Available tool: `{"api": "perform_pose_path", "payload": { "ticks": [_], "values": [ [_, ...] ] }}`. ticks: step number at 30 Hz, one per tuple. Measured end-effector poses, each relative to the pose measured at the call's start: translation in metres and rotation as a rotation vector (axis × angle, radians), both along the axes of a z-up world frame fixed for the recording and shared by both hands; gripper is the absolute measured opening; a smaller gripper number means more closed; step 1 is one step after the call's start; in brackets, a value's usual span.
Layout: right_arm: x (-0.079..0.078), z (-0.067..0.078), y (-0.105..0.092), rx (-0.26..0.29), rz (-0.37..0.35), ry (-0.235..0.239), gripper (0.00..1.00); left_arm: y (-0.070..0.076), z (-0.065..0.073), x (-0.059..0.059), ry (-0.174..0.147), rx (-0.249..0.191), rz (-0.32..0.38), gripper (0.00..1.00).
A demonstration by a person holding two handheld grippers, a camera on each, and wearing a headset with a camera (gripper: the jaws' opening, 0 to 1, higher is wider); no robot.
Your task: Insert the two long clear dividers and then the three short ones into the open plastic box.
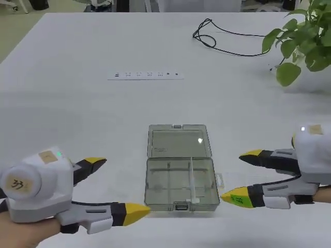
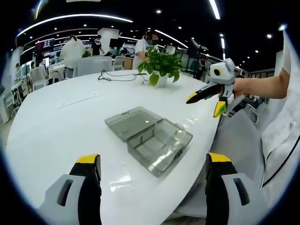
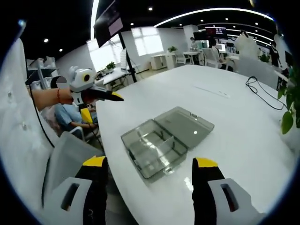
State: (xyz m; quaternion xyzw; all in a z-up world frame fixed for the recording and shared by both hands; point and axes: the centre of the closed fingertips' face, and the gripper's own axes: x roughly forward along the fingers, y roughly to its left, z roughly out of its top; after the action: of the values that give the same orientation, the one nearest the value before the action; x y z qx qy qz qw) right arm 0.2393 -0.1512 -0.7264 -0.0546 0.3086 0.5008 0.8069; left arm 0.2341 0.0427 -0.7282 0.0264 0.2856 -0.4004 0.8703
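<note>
The smoky clear plastic box [image 1: 181,192] lies open on the white table, its lid [image 1: 178,140] folded flat toward the far side. Clear divider strips [image 1: 191,178] stand inside the base and run front to back. A small clear piece [image 1: 221,181] lies against the box's right side. My left gripper [image 1: 116,186] hovers open at the box's left, nothing between its jaws. My right gripper [image 1: 240,175] hovers open at the right, also empty. The left gripper view shows the box [image 2: 150,136] ahead of my open left gripper [image 2: 152,159]. The box [image 3: 164,140] lies ahead of my open right gripper [image 3: 150,162].
A white power strip [image 1: 146,75] lies beyond the box, a black cable [image 1: 222,39] loops at the far right, and a potted plant [image 1: 300,41] stands at the right corner. The table edge runs close in front of the box. People and chairs sit far behind.
</note>
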Motion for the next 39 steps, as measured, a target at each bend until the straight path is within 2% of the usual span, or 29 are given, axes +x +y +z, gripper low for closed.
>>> {"api": "perform_pose_path", "payload": {
  "ticks": [2, 5, 7, 9, 11, 13, 17, 22, 23, 26, 30, 33, 35, 39],
  "values": [
    [-0.001, -0.001, -0.004, -0.002, 0.009, -0.024, 0.76, 0.003, -0.005, 0.001, 0.016, 0.010, 0.012, 0.93],
    [-0.005, -0.001, -0.010, 0.008, 0.011, -0.049, 0.80, 0.010, -0.018, 0.001, 0.055, 0.051, 0.029, 0.90],
    [-0.007, -0.003, -0.013, 0.004, 0.019, -0.070, 0.83, 0.014, -0.023, 0.002, 0.062, 0.074, 0.039, 0.89],
    [-0.010, -0.005, -0.016, 0.005, 0.021, -0.074, 0.84, 0.017, -0.029, 0.003, 0.084, 0.090, 0.052, 0.87],
    [-0.011, -0.007, -0.018, -0.001, 0.021, -0.080, 0.84, 0.022, -0.037, 0.002, 0.120, 0.109, 0.075, 0.83],
    [-0.012, -0.010, -0.021, -0.008, 0.022, -0.084, 0.84, 0.025, -0.043, 0.004, 0.134, 0.127, 0.084, 0.81],
    [-0.014, -0.011, -0.024, -0.007, 0.014, -0.086, 0.84, 0.035, -0.059, 0.004, 0.208, 0.182, 0.126, 0.75],
    [-0.015, -0.010, -0.026, 0.007, 0.002, -0.094, 0.84, 0.041, -0.078, 0.009, 0.248, 0.236, 0.156, 0.67],
    [-0.016, -0.010, -0.026, 0.008, 0.001, -0.095, 0.84, 0.042, -0.082, 0.009, 0.267, 0.251, 0.163, 0.66],
    [-0.017, -0.011, -0.026, 0.011, 0.000, -0.096, 0.83, 0.044, -0.091, 0.010, 0.282, 0.296, 0.170, 0.64],
    [-0.018, -0.012, -0.025, 0.018, -0.002, -0.098, 0.83, 0.048, -0.105, 0.009, 0.321, 0.350, 0.182, 0.59],
    [-0.018, -0.012, -0.025, 0.020, 0.000, -0.099, 0.83, 0.047, -0.109, 0.009, 0.330, 0.357, 0.195, 0.58],
    [-0.018, -0.011, -0.025, 0.025, -0.006, -0.103, 0.83, 0.049, -0.115, 0.008, 0.347, 0.376, 0.203, 0.55],
    [-0.016, -0.010, -0.027, 0.031, -0.015, -0.107, 0.82, 0.051, -0.120, 0.011, 0.353, 0.393, 0.215, 0.54]
  ]
}}
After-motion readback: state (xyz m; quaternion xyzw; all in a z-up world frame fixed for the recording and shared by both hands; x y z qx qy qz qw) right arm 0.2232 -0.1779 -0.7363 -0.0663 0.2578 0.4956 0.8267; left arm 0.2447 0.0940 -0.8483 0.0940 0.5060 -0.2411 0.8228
